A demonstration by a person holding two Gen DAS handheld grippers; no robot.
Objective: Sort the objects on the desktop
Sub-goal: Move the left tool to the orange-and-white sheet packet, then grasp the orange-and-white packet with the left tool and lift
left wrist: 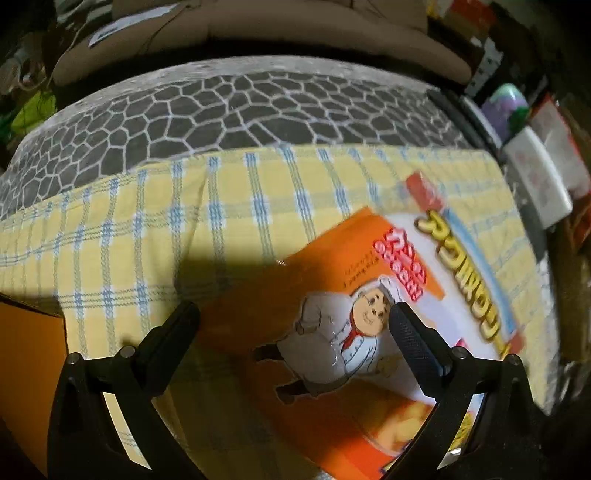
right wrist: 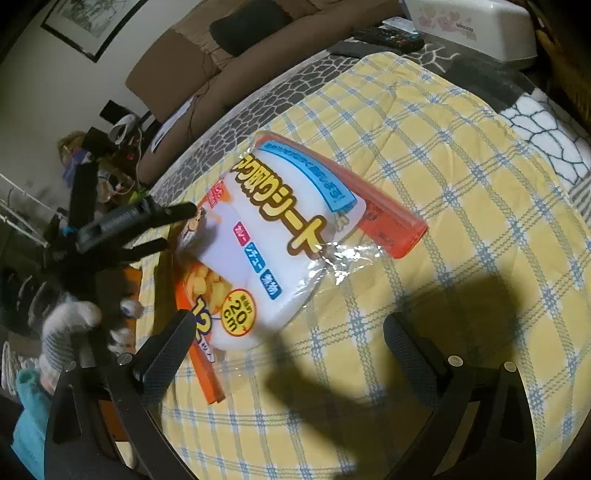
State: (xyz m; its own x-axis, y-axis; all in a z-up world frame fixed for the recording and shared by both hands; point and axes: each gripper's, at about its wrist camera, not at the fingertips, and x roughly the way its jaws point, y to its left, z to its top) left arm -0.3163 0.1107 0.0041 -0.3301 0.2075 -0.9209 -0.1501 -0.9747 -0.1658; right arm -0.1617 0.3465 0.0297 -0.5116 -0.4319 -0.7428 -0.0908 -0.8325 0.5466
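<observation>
Lying flat on the cloth, the pack is a soft, glossy plastic pkg, orange edges w/ a white centre and crinkled clear film at one corner; print shows Japanese lettering in yellow w/ brown outline, a blue banner, a yellow "20 cm" roundel, a big "12", and a cartoon chef in white coat and red neckerchief; photo of yellow food near one end. Cloth is woven, yellow w/ blue-white plaid, laid over a grey fleecy blanket w/ white cracked-stone lines. Left gripper sits low over the chef end, fingers spread, pack between them but not pinched; right gripper also spread, above the cloth just beside the "12" end. White box w/ pink hearts and a black remote lie at the far edge; brown sofa beyond.
</observation>
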